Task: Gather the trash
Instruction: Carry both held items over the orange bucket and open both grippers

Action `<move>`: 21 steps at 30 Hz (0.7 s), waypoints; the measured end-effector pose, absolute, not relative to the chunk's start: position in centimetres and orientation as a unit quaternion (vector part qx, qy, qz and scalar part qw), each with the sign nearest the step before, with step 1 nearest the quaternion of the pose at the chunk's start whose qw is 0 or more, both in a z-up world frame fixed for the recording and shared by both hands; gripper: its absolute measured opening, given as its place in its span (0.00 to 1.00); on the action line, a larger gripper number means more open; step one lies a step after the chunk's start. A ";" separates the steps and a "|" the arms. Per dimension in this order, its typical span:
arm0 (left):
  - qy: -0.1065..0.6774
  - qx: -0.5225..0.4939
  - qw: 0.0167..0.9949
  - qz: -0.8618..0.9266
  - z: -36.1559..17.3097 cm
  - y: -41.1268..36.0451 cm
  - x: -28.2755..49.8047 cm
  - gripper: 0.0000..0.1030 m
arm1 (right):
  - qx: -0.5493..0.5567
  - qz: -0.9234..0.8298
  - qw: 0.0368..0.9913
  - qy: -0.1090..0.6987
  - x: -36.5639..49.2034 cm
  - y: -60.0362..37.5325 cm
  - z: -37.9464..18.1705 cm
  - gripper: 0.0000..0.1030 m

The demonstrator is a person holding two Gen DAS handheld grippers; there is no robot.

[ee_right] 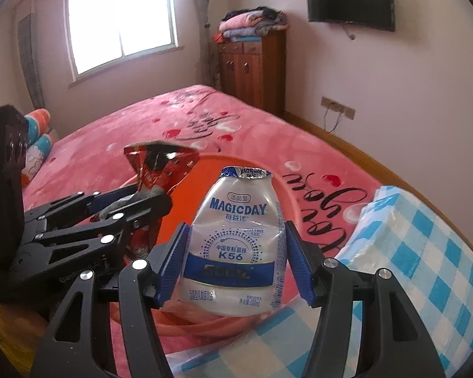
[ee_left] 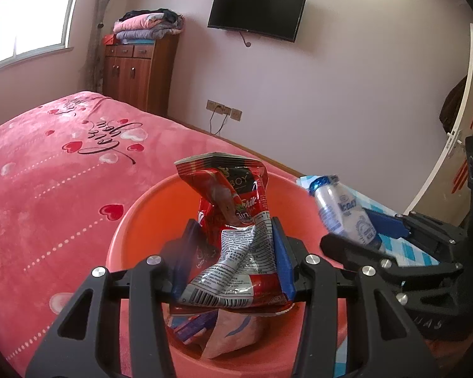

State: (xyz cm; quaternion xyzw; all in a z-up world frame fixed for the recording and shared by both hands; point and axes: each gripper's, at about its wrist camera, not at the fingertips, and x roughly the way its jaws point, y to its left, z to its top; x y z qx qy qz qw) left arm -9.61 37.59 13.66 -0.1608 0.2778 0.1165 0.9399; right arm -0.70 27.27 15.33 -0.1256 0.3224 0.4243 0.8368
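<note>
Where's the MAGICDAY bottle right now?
The MAGICDAY bottle is clamped in the right tool, held over the near-right rim of the orange basin, beside the red wrapper.

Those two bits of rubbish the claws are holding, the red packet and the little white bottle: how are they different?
The red snack wrapper is a crumpled, flattened foil packet; the MAGICDAY bottle is a rounded plastic one that keeps its shape. The wrapper is red and black with a silvery printed panel; the bottle is white with a blue band. The wrapper sits in the left gripper, the bottle in the right gripper. Both are held near the orange basin.
</note>
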 end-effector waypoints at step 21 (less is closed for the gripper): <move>0.265 -0.100 0.946 0.156 15.3 34.7 -8.8 0.87 | -0.047 0.319 0.904 0.281 -1.0 18.0 16.6 0.87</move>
